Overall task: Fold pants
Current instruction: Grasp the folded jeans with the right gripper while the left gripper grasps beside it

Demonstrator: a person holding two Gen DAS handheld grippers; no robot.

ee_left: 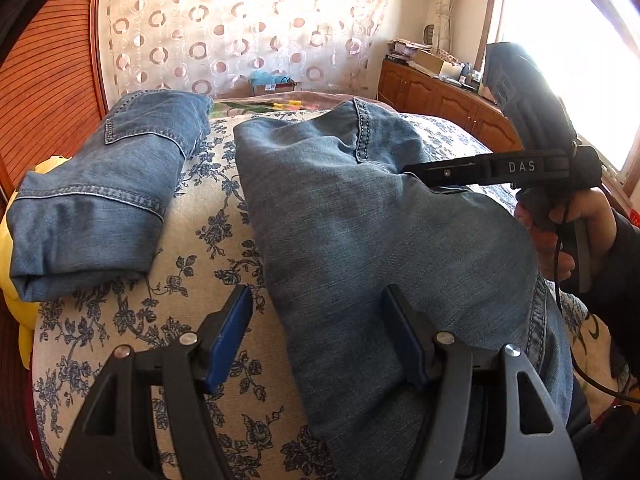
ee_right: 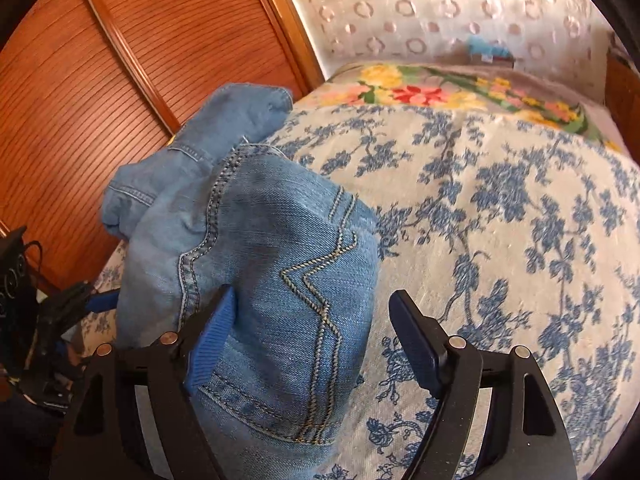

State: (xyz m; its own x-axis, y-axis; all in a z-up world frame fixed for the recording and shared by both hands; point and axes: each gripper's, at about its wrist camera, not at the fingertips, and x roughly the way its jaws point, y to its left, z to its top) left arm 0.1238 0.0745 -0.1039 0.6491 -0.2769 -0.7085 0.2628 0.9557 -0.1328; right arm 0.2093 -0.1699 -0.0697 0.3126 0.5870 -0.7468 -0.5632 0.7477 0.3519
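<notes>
A pair of blue jeans (ee_left: 360,220) lies bunched on the bed. My left gripper (ee_left: 316,340) stands open at its near end. One blue pad (ee_left: 402,340) rests over the denim and the other hangs over the bedspread, clear of the cloth. In the right wrist view the same jeans (ee_right: 272,248) show a back pocket with zigzag stitching. My right gripper (ee_right: 316,332) is open, with the denim between its fingers and its right pad off the cloth. From the left wrist view the right gripper (ee_left: 412,170) reaches in side-on over the jeans, held by a hand (ee_left: 560,236).
A second, folded pair of jeans (ee_left: 92,192) lies at the left on the blue-flowered bedspread (ee_left: 208,240), over something yellow (ee_left: 12,292). A wooden slatted door (ee_right: 80,100) stands to the left, a wooden cabinet (ee_left: 440,100) at the back right, and a flowered blanket (ee_right: 440,92) behind.
</notes>
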